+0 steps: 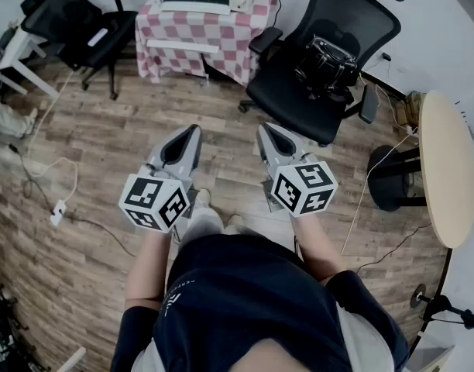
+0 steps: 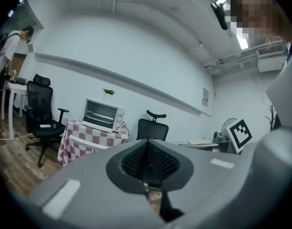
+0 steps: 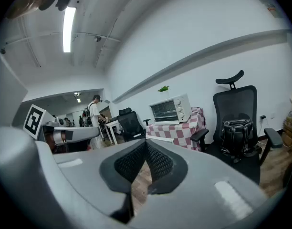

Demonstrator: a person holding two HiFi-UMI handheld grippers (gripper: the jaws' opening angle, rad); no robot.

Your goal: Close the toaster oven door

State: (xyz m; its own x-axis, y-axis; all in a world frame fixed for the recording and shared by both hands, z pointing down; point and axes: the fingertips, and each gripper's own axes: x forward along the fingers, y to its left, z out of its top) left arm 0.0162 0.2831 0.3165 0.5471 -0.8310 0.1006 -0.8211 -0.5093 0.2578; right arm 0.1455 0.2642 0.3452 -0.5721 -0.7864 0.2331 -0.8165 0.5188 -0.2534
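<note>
**Grey claws, marker cubes, dark top**

Two matching tools are seen, the left claw (image 1: 192, 132) and the right claw (image 1: 265, 129). Each is cased in a smooth light-grey shell that tapers to a point. Each is lined with black pads (image 2: 134, 160) textured in a fine grid, and a pale rectangular patch is set on each shell half. A white cube (image 1: 153, 201) printed with black square markers is carried at the rear of each. A dark navy short-sleeved top (image 1: 245, 293) with small pale lettering is worn.
</note>
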